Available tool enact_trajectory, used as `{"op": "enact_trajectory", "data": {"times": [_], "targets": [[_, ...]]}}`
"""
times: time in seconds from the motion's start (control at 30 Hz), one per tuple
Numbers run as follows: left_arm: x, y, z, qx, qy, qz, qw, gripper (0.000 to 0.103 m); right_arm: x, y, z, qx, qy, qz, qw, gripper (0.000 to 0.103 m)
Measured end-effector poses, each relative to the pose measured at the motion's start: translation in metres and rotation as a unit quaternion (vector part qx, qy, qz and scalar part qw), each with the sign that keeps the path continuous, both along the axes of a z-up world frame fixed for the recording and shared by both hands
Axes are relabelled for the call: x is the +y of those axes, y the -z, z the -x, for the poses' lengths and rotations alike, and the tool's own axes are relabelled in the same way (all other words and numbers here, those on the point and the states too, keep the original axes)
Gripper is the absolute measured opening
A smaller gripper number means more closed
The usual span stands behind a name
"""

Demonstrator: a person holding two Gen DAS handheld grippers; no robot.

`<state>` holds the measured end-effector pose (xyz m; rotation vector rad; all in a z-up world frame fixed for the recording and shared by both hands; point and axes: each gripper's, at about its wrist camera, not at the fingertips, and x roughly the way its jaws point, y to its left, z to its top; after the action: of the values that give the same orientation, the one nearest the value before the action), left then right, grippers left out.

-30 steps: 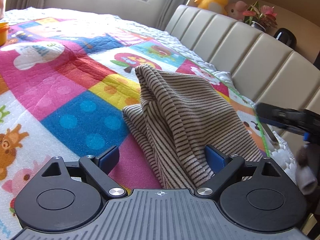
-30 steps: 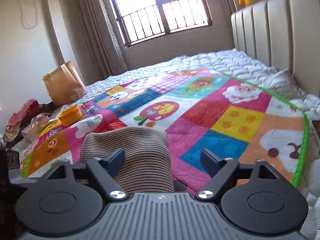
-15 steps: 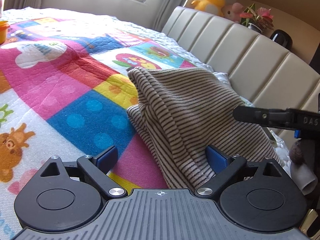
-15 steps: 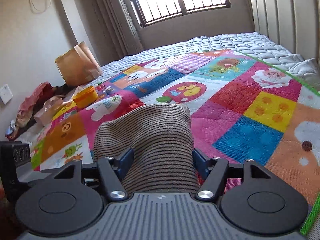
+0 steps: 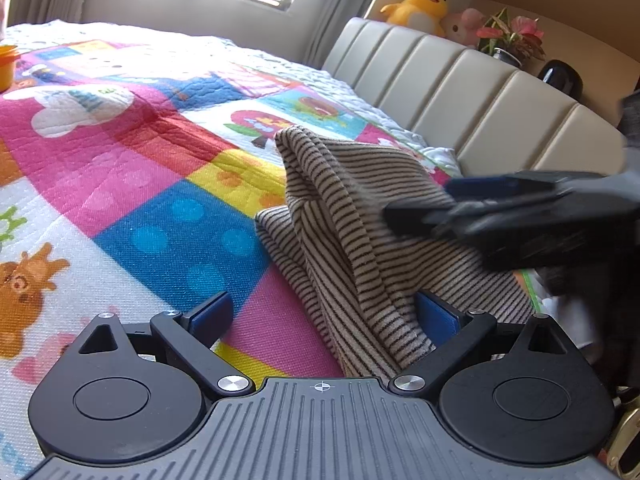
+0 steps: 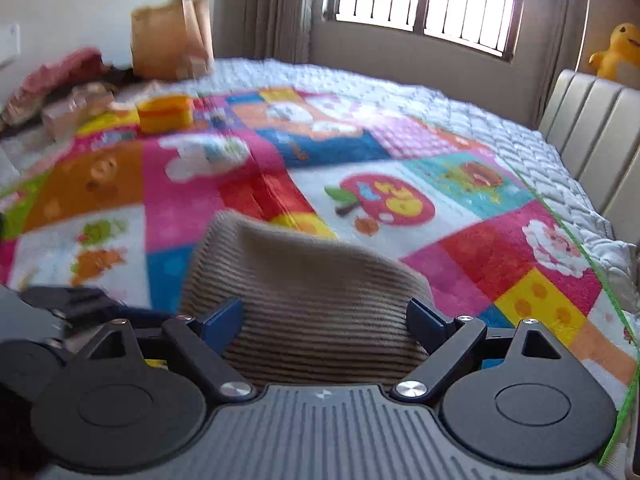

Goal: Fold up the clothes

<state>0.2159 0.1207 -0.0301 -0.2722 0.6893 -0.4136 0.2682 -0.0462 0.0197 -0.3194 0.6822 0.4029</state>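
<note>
On the bed, the colourful patchwork play mat (image 5: 152,168) serves as the folding surface. The left gripper (image 5: 324,316) is spread wide, the striped garment (image 5: 360,232) bunched against its right finger only, not pinched. The right gripper (image 6: 325,320), also spread, straddles the same raised fold, probably ready to close and carry it over.

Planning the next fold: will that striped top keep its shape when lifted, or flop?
Probably flop: the striped top already sags in soft folds between the open left tool and right tool. Its knit looks light. It should drag rather than slide on the textured quilt.
</note>
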Motion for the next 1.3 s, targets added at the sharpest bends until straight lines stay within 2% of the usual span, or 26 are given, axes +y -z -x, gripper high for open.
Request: {"op": "enact_trajectory", "data": {"times": [0.07, 0.27, 0.37, 0.5, 0.63, 0.73, 0.83, 0.9, 0.97, 1.03, 1.13, 1.23, 1.3], "targets": [[0.0, 0.0, 0.0, -0.001, -0.001, -0.002, 1.0, 0.1, -0.004, 0.008, -0.002, -0.005, 0.005, 0.0, 1.0, 0.103], [0.002, 0.002, 0.0, -0.003, 0.001, 0.008, 1.0, 0.101, -0.036, -0.005, 0.01, -0.009, 0.023, -0.066, 0.997, 0.103], [0.003, 0.003, 0.0, -0.005, 0.001, 0.01, 0.9999, 0.101, -0.061, -0.007, 0.014, -0.029, 0.073, -0.09, 0.993, 0.103], [0.001, 0.002, -0.001, -0.004, 0.002, 0.008, 1.0, 0.102, -0.091, 0.022, 0.008, 0.025, 0.125, -0.126, 0.984, 0.103], [0.004, -0.011, -0.002, -0.003, -0.001, 0.015, 0.9999, 0.1, -0.097, 0.035, 0.01, 0.032, 0.148, -0.154, 0.976, 0.103], [0.008, -0.04, 0.005, -0.046, 0.003, 0.035, 0.9983, 0.099, -0.094, 0.04, 0.014, 0.015, 0.149, -0.149, 0.977, 0.103], [0.004, -0.069, 0.005, -0.092, 0.032, 0.063, 0.9932, 0.099, -0.095, 0.044, 0.018, 0.008, 0.155, -0.159, 0.975, 0.103], [-0.006, -0.078, -0.002, -0.106, 0.058, 0.076, 0.9898, 0.099, -0.096, 0.046, 0.02, 0.004, 0.159, -0.167, 0.973, 0.103], [-0.019, -0.074, -0.014, -0.098, 0.077, 0.08, 0.989, 0.099, -0.096, 0.047, 0.024, -0.002, 0.16, -0.167, 0.973, 0.103], [-0.029, -0.058, -0.031, -0.064, 0.085, 0.083, 0.9908, 0.099, -0.097, 0.046, 0.028, -0.004, 0.159, -0.167, 0.973, 0.103], [-0.03, -0.031, -0.047, -0.027, 0.073, 0.089, 0.9929, 0.098, -0.104, 0.046, 0.033, 0.01, 0.152, -0.184, 0.971, 0.103], [-0.027, -0.026, -0.049, -0.02, 0.073, 0.091, 0.993, 0.097, -0.115, 0.049, 0.041, 0.03, 0.15, -0.219, 0.964, 0.103], [-0.028, -0.028, -0.05, -0.017, 0.075, 0.077, 0.9941, 0.097, -0.117, 0.047, 0.051, 0.033, 0.147, -0.236, 0.96, 0.103]]}}
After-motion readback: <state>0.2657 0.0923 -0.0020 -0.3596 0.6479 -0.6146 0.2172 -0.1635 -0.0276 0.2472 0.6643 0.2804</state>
